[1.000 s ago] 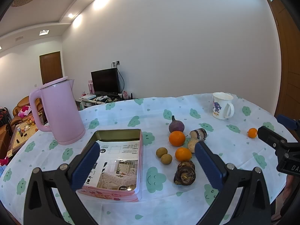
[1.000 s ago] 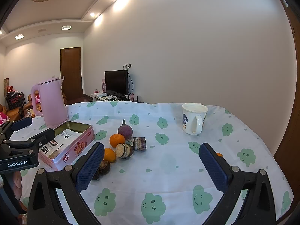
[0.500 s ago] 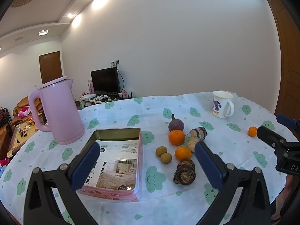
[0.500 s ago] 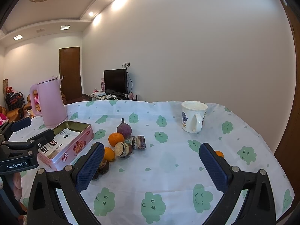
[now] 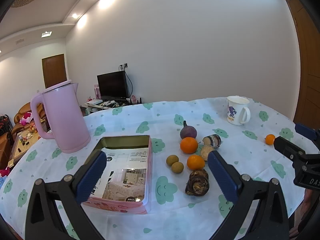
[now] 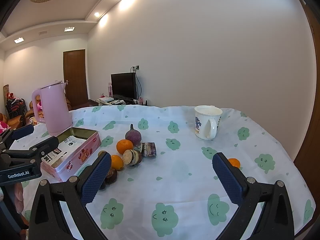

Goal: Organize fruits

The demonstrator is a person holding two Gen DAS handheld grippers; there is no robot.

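A cluster of produce lies mid-table: a purple fig-like fruit (image 5: pixel 188 132), two oranges (image 5: pixel 188 145) (image 5: pixel 195 162), two small brown fruits (image 5: pixel 175 163), cut root pieces (image 5: pixel 212 140) and a dark knobbly root (image 5: pixel 197 183). A small orange (image 5: pixel 270 139) lies apart at the right; it also shows in the right wrist view (image 6: pixel 234 162). An open pink tin (image 5: pixel 128 172) lies left of the cluster. My left gripper (image 5: pixel 156 178) is open and empty above the tin and cluster. My right gripper (image 6: pixel 160 178) is open and empty, hovering near the table's front.
A pink kettle (image 5: pixel 62 118) stands at the back left. A white mug (image 5: pixel 238 110) stands at the back right. The table carries a white cloth with green clouds (image 6: pixel 166 216). The table edge curves off at the right (image 6: pixel 296 160).
Both views have shifted only slightly; the grippers stay open and nothing on the table has moved.
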